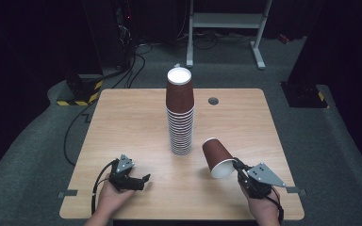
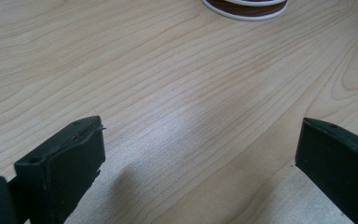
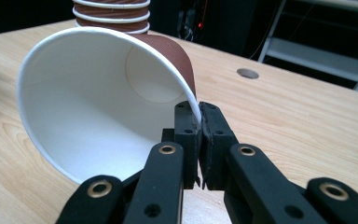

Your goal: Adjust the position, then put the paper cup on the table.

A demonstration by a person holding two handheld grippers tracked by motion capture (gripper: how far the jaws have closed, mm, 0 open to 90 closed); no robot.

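One cup hangs pinched by its rim in my right gripper, tilted toward the stack up-left; my left gripper rests unclenched.

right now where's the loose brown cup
In the high view the loose brown cup is tilted at the table's front right, right of the cup stack, its rim pinched in the right gripper.

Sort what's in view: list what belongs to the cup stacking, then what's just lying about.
In the job:
- single paper cup, pinched at its rim by the right gripper
- cup stack
- left gripper, jaws open, idle

Lying about:
- round grommet in the table
- white frame behind
- floor cables
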